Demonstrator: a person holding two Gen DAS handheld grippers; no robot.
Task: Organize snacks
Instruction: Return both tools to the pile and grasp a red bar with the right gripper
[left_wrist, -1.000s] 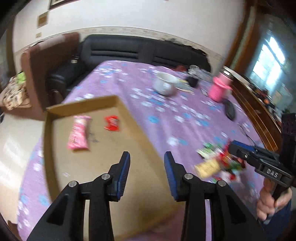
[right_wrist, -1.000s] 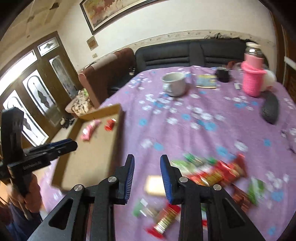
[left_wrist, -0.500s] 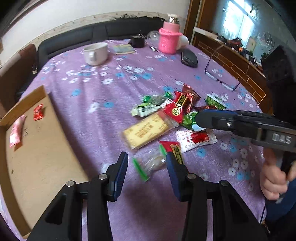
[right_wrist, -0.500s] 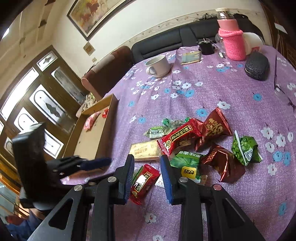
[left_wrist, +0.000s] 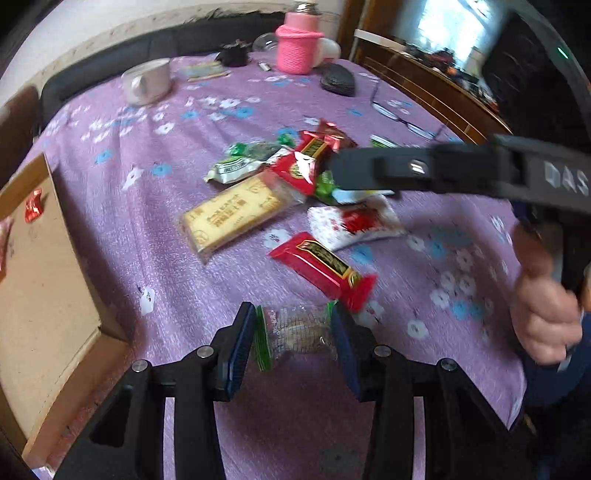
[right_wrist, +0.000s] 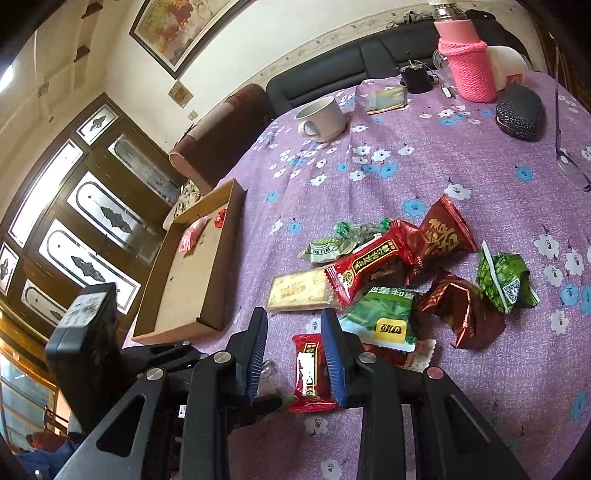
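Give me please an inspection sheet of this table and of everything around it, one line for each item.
Surface: purple flowered tablecloth, covers the whole table.
Job's things: snack packets in a loose pile; cardboard tray at the table edge, two packets at its far end.
Clutter: white mug, pink knitted bottle, dark pouch, all beyond the pile.
Grippers: left tool open, its jaws either side of a clear packet; right tool open over a red packet, with a gap at one pad.
Cables: nothing seen.
Surroundings: black sofa, framed painting, glazed wooden doors.
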